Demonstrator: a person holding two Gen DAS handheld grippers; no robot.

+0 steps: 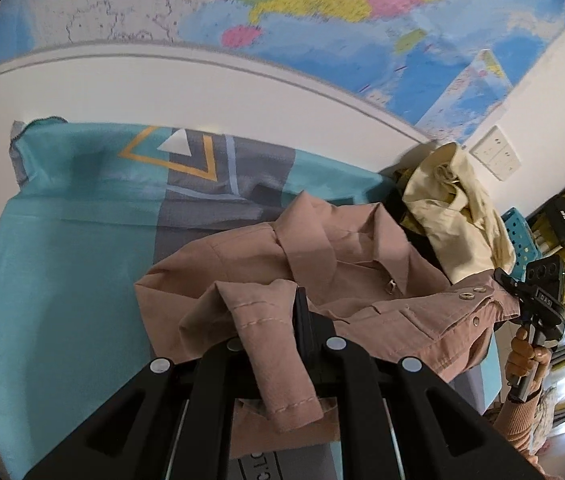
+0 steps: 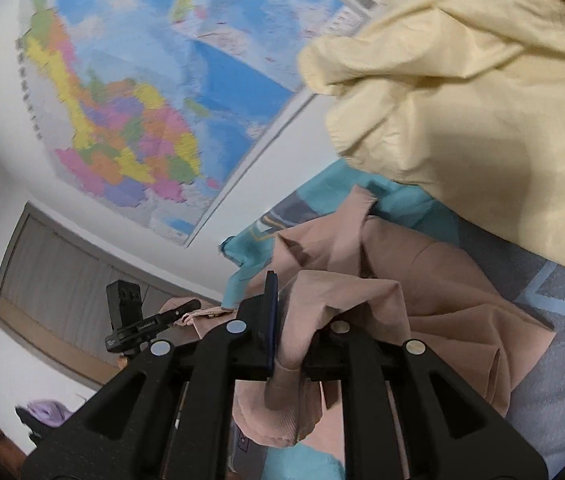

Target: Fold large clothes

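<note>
A dusty pink jacket (image 1: 346, 280) with snap buttons lies half lifted over the teal and grey bed sheet (image 1: 66, 264). My left gripper (image 1: 282, 320) is shut on a hemmed edge of the pink jacket and holds it up. My right gripper (image 2: 294, 320) is shut on another bunched edge of the same pink jacket (image 2: 442, 280). The right gripper also shows in the left wrist view (image 1: 538, 300) at the jacket's far side, held by a hand. The left gripper shows in the right wrist view (image 2: 142, 324).
A cream garment (image 1: 454, 216) is piled on other clothes at the bed's right end; it fills the upper right of the right wrist view (image 2: 482, 100). A wall map (image 1: 322, 8) hangs behind the bed. A teal basket (image 1: 522, 240) stands at right.
</note>
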